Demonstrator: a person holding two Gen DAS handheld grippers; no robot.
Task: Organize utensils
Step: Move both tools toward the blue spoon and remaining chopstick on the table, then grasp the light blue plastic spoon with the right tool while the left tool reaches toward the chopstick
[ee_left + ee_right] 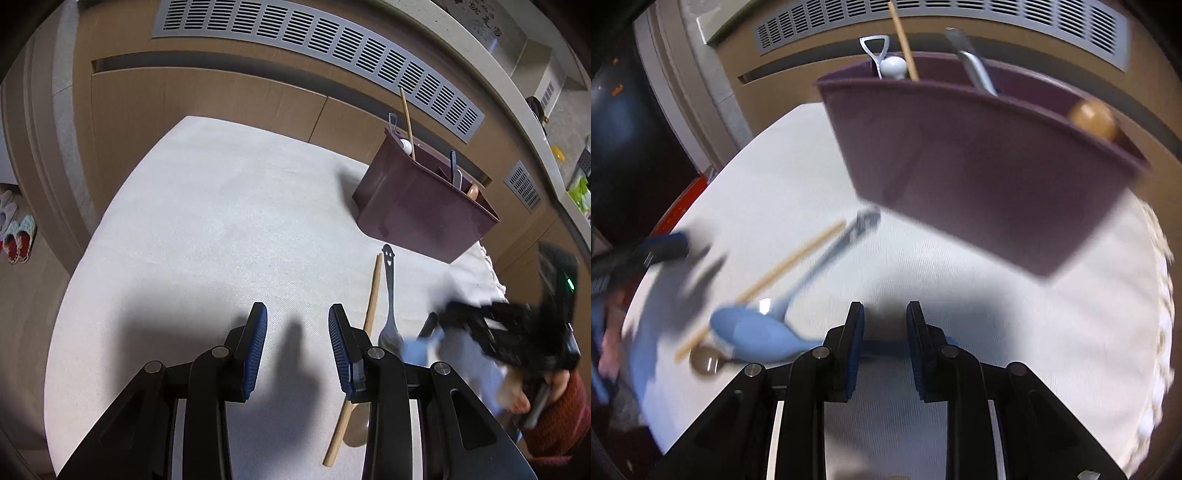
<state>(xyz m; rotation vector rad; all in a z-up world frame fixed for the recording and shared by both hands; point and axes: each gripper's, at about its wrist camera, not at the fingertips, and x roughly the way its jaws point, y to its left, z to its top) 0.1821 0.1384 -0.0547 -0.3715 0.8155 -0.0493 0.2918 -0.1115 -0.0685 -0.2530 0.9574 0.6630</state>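
Task partly done, judging by the layout. The maroon utensil caddy point(424, 206) stands at the far right of the white-clothed table point(207, 206) and already holds several pieces: a wooden stick handle point(903, 40), a metal handle with an open loop point(874, 48) and a white knob point(894, 66) in the left compartment, a grey handle point(975, 70) toward the middle, a wooden rounded end point(1093, 118) at the right. Four items lie loose on the cloth in front of it, close together: a wooden spoon point(371, 310), a metal spoon with a smiley cut-out in its handle point(389, 306), a pale blue spoon point(757, 336), and a small dark spoon bowl point(703, 360), blurred. Left gripper point(297, 325) hangs above bare cloth just left of the wooden spoon, jaws well apart, nothing between them. Right gripper point(884, 314) points down at the cloth near the blue spoon's handle end; jaws narrowly apart with only shadow between the tips, so no grip as far as this view shows. Remaining: all four loose utensils into the caddy.
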